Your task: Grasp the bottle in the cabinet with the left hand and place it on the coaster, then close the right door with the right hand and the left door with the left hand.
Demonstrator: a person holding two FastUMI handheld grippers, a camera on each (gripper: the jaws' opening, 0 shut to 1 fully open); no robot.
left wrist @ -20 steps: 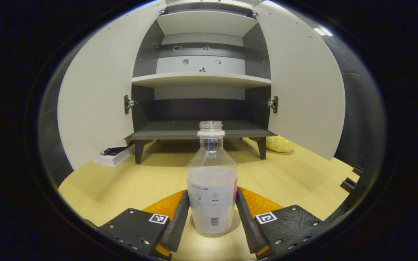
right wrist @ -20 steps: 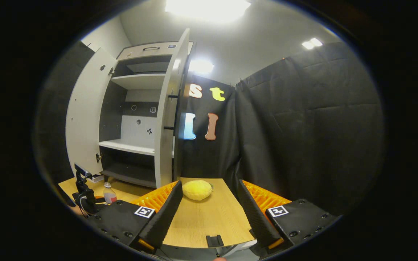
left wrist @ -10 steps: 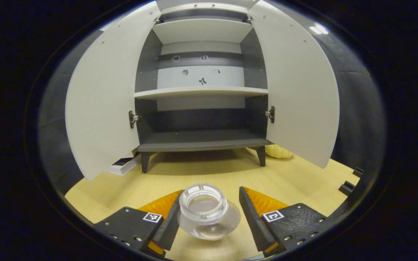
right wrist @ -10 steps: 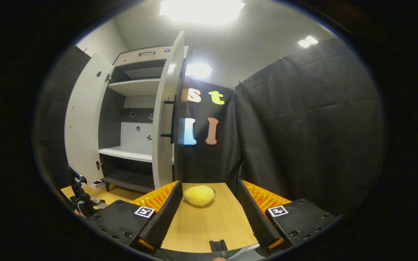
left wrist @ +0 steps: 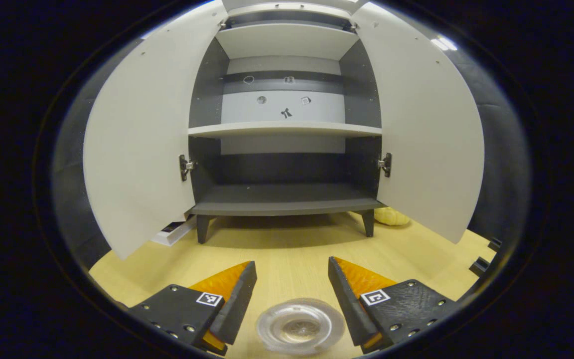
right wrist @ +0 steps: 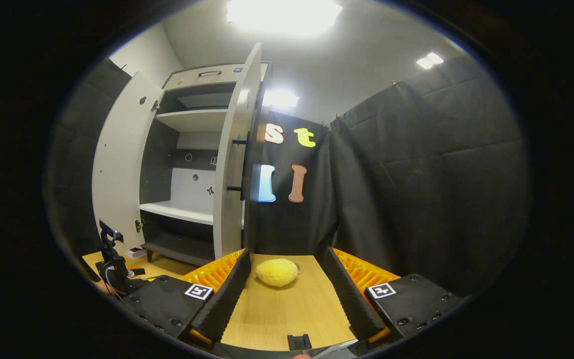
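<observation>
My left gripper (left wrist: 292,279) hangs with jaws wide apart above the bottle (left wrist: 301,326) standing on the desk (left wrist: 287,249), while my right gripper (right wrist: 287,279) holds nothing, jaws spread, near the right door (right wrist: 232,164).

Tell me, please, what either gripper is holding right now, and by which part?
Nothing: the left gripper is open above the bottle, and the right gripper is open and empty.

We see a tall cabinet (left wrist: 287,124) with pale grey doors and dark grey interior on a light wood-grain table (left wrist: 287,249), a clear plastic bottle (left wrist: 300,326) at the near edge, a yellow knobbly fruit-like object (right wrist: 277,272) beyond.
</observation>
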